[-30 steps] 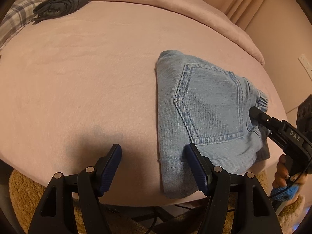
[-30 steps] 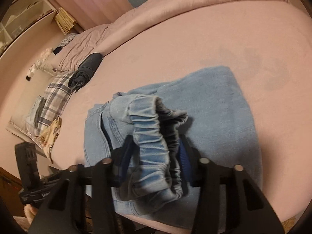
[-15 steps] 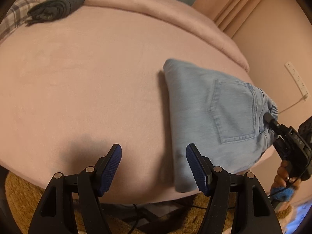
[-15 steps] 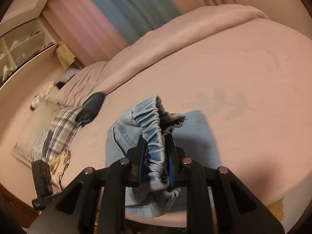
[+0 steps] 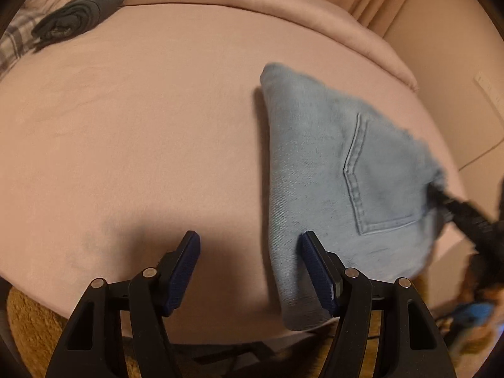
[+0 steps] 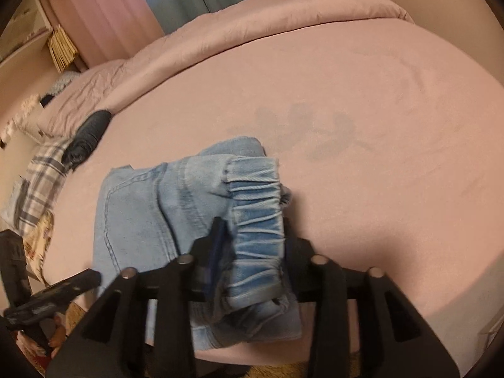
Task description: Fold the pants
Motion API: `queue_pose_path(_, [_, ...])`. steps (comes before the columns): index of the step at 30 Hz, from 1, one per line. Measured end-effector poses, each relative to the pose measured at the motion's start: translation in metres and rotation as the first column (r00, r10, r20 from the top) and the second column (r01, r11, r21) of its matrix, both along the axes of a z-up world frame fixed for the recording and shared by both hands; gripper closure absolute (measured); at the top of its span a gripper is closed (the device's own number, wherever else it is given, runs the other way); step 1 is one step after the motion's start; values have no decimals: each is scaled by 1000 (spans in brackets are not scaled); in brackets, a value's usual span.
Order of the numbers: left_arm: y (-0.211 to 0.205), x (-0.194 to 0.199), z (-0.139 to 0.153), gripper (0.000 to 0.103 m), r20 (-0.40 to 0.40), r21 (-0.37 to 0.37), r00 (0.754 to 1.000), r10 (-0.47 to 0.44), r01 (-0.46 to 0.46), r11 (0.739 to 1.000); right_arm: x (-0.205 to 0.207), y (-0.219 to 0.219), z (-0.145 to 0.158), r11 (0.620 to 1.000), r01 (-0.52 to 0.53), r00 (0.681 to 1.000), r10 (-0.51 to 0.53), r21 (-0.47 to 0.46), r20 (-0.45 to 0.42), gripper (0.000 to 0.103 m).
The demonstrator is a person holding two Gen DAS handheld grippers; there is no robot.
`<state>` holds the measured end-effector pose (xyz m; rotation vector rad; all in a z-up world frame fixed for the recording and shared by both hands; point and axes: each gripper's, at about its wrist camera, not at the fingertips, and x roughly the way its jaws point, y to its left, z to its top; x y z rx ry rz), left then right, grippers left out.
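Light blue jeans lie folded on the pink bed, back pocket up. In the right wrist view their elastic waistband stands between the fingers of my right gripper. Its jaws are opening and the band has spread out loose between the pads. The left wrist view shows that gripper, blurred, at the jeans' right corner. My left gripper hangs open over the bed's near edge. Its right finger overlaps the jeans' near left edge, and nothing is gripped.
A dark grey rolled garment and a plaid cloth lie at the far left of the bed. A rolled pink duvet runs along the back. Brown rug shows below the bed edge; a wall stands close on the right.
The right jaws, squeezed tight on the lifted waistband half a second ago, have widened and the band has spread and sunk toward the pile. The left gripper stays open and has shifted slightly.
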<state>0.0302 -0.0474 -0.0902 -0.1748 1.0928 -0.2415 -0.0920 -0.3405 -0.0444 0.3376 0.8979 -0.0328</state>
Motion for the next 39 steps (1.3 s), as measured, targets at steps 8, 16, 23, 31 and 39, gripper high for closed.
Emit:
queue_pose_path(8, [-6,19,35,36,84,-23,994,-63,65,998,-23,7,43,995,21,994,-10,-102,109,48])
queue_pose_path(16, [-35,91,24,36,54,31,993,-104,102,994,-2,35,15,989,-16,1000,17,-146,7,47])
queue_pose_path(23, [-42,96,-7,33,10,33,997,-71,70,997,2,45,3,967,-39,999,38,-251,-8,41])
queue_pose_path(31, [-28,71,-3,33,5,3,997,-83,83,997,0,48,1,965,-40,999,39,-261,-11,37])
queue_pose_path(39, [-6,11,-4,33,11,-7,994,-106,106,994,-3,48,-2,971,-34,999,33,-238,-5,37])
